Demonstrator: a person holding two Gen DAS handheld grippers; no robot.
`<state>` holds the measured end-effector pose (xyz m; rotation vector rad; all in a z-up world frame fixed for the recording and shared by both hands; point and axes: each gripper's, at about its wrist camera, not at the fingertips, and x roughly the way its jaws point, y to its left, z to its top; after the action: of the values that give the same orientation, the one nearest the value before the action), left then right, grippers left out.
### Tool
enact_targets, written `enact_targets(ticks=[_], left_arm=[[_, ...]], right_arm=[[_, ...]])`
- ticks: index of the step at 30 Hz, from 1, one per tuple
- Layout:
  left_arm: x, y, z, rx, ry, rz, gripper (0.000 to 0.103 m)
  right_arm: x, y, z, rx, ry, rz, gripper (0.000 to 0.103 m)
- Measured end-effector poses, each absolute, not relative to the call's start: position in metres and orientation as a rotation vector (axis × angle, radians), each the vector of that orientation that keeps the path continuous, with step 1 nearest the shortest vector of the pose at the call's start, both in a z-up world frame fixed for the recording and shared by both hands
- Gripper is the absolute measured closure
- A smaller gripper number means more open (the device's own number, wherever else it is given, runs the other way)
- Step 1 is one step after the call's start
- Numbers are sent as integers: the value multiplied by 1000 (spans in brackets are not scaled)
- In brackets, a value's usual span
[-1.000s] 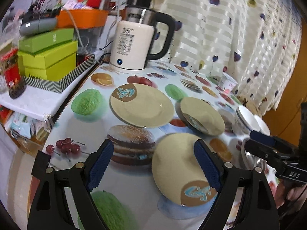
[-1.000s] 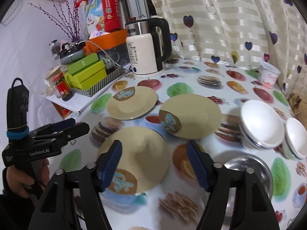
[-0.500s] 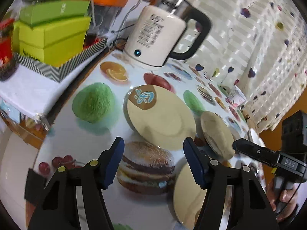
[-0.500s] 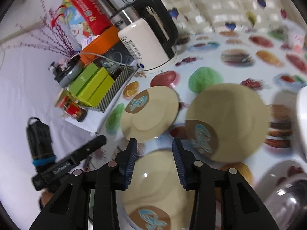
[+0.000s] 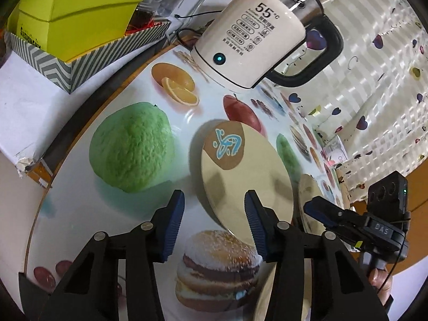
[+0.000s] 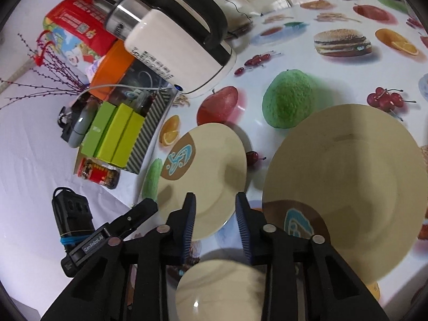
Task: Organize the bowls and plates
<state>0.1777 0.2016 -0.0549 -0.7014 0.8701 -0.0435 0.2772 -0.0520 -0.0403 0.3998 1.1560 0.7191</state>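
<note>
Three beige plates with a brown patch and a blue motif lie on the fruit-print tablecloth. My left gripper (image 5: 214, 222) hangs over the left rim of the far-left plate (image 5: 246, 176), jaws closing, the rim showing between them and the pads still apart from it. My right gripper (image 6: 215, 216) stands over the near rim of that same plate (image 6: 208, 165), jaws closing and narrow, with a gap still showing. A second plate (image 6: 345, 187) lies to the right, a third plate (image 6: 222, 289) below the right gripper. Each gripper shows in the other's view: the right gripper (image 5: 313, 208), the left gripper (image 6: 147, 208).
A white electric kettle (image 5: 251, 45) stands just behind the plate. Green boxes in a striped tray (image 5: 75, 18) and a red jar (image 6: 99, 174) sit left of the table's curved edge (image 5: 80, 123). A small cup (image 5: 334, 149) stands by the curtain.
Both grippers have moved forward and down from the near plate to the far-left plate, rolling as they went. Both pairs of jaws have narrowed, the right pair more.
</note>
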Motion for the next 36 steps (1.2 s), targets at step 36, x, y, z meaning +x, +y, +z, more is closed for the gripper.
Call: enact_targets(ticks=[36], left_arm=[[197, 199, -52, -632, 881, -35, 86]], right_arm=[[300, -39, -58, 340, 1182, 671, 92]])
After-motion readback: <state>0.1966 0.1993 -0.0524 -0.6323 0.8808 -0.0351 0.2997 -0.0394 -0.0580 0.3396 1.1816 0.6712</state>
